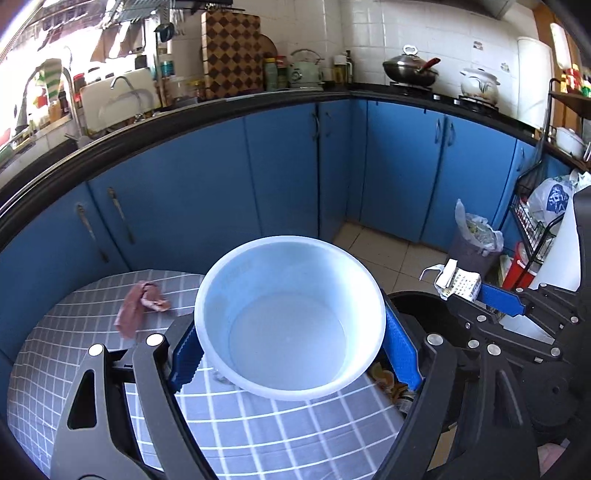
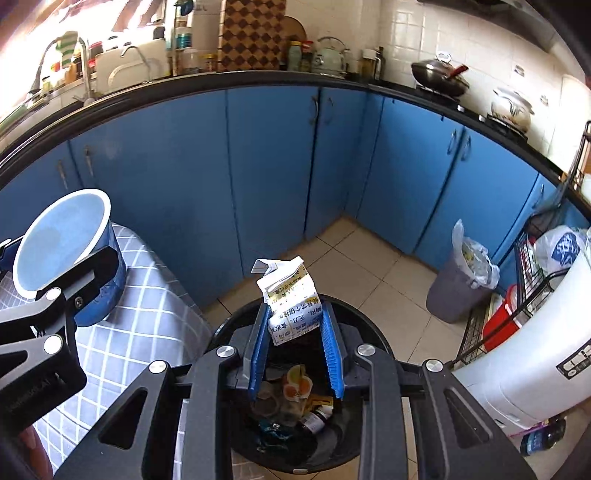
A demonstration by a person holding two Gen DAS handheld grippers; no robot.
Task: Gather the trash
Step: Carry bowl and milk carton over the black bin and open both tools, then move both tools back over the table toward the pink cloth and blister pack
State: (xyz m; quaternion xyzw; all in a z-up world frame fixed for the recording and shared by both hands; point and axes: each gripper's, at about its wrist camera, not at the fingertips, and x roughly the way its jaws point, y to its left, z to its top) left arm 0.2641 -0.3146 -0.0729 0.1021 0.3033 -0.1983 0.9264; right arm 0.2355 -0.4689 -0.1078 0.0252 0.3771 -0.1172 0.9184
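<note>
Fingers pinch the carton above the black bin's rim.

Both wrist cams look down-forward, close in; both catch the blue cabinets and black bin.

Blue cupboards run under a black counter. The wall has white tiles, the floor pale tiles. Bright light comes from the left.
</note>
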